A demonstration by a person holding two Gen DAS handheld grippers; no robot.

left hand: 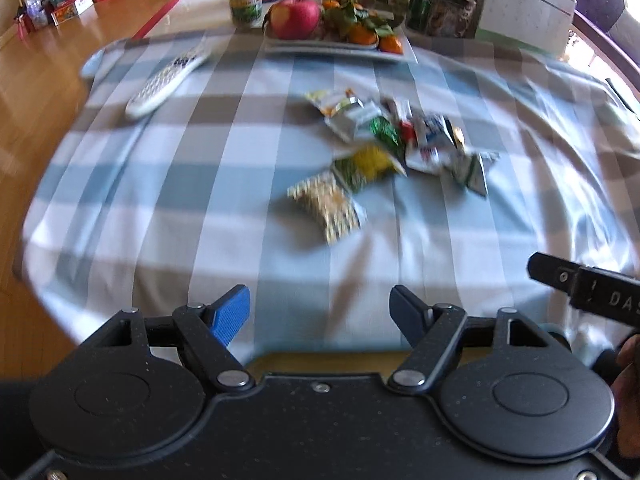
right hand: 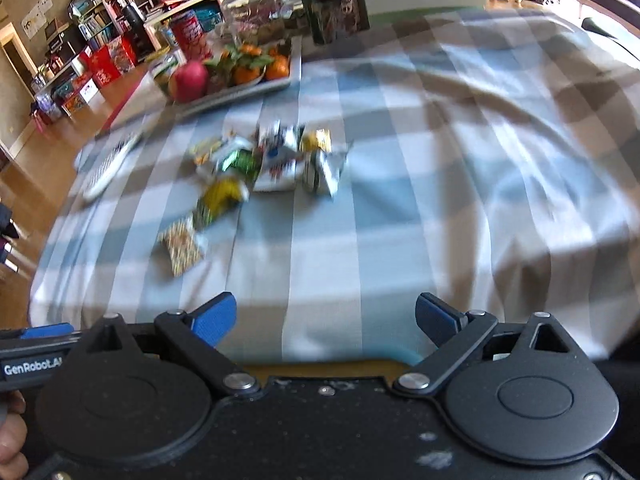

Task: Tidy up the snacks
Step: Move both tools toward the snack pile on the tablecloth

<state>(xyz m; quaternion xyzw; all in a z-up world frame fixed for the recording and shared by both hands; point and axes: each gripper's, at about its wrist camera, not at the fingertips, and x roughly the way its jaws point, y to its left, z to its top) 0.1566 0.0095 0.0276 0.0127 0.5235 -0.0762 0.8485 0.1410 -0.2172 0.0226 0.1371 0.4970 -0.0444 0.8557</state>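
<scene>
Snack packets: small, crinkled, multicoloured, loosely heaped on checked tablecloth.

Your left gripper is held low and level, its two blue-padded fingers spread wide apart with nothing between them. Your right gripper sits the same way, fingers parted wide and gripping nothing. The two are side by side: the right one's black body edges into the left wrist view at the right, and the left one's shows at the left edge of the right wrist view, with part of your hand below it
</scene>
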